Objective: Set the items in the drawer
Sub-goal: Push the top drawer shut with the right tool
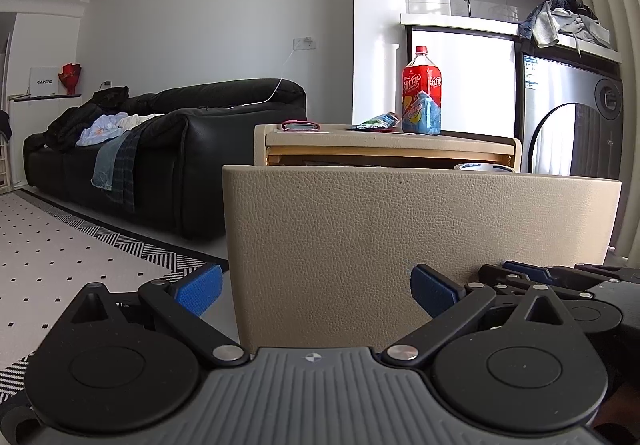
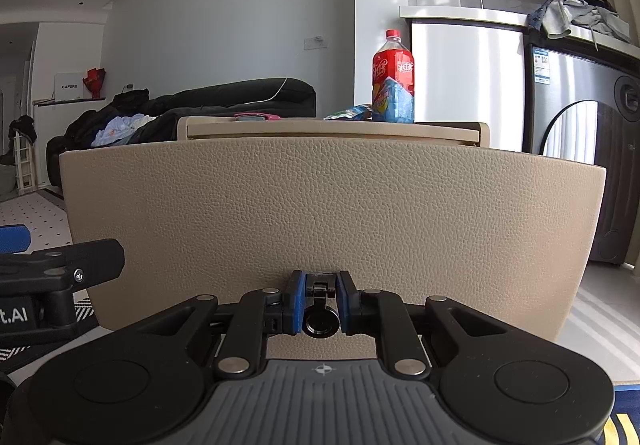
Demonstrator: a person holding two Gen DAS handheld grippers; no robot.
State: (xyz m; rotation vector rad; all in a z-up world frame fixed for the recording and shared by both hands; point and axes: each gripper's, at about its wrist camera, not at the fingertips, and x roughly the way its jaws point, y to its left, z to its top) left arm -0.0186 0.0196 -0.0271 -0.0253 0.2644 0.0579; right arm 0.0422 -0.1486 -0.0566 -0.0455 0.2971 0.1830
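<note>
One bottle [image 2: 393, 79] atop cabinet [image 2: 336, 128], sofa [image 1: 168, 149] behind

I can read "CAPERE" in dark capitals on the white box [image 1: 41, 82] standing on the far shelf beside the red bouquet; my right wrist view shows the same word on it [image 2: 69, 86]. The red bottle label [image 1: 421, 83] on the cabinet top carries large white Chinese characters, which I cannot make out for certain in either view [image 2: 393, 72]. On the black body of my left gripper [image 2: 60, 277], seen at the left edge of the right wrist view, white letters read "t.AI", the start cut off by the frame. The sticker [image 1: 531, 73] on the steel appliance door has print too small to read.
</note>
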